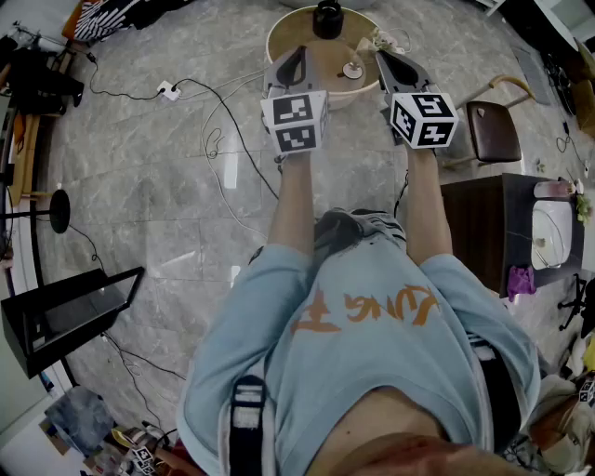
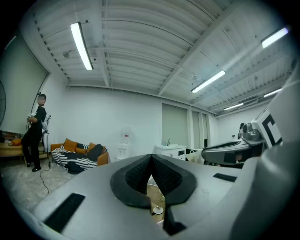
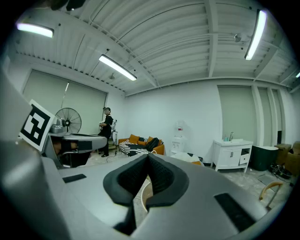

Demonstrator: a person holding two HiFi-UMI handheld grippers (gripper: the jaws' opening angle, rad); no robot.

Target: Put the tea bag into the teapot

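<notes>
Both grippers are held up level in front of the person, side by side, above the near rim of a round wooden table (image 1: 279, 42). My left gripper (image 1: 296, 58) has its jaws together with nothing between them; in its own view the pads (image 2: 140, 176) meet at the tip. My right gripper (image 1: 394, 61) is shut and empty too, its pads (image 3: 159, 176) touching. A dark teapot (image 1: 327, 17) stands at the table's far side. A small round white piece (image 1: 351, 70) lies on the table between the grippers. A pale crumpled item (image 1: 379, 40), perhaps the tea bag, lies at the table's right edge.
A brown chair (image 1: 493, 130) stands right of the table, a dark cabinet with a basin (image 1: 550, 232) further right. Cables and a power strip (image 1: 169, 90) trail over the marble floor at left. A person (image 2: 35, 133) stands far off by a sofa (image 2: 79, 154).
</notes>
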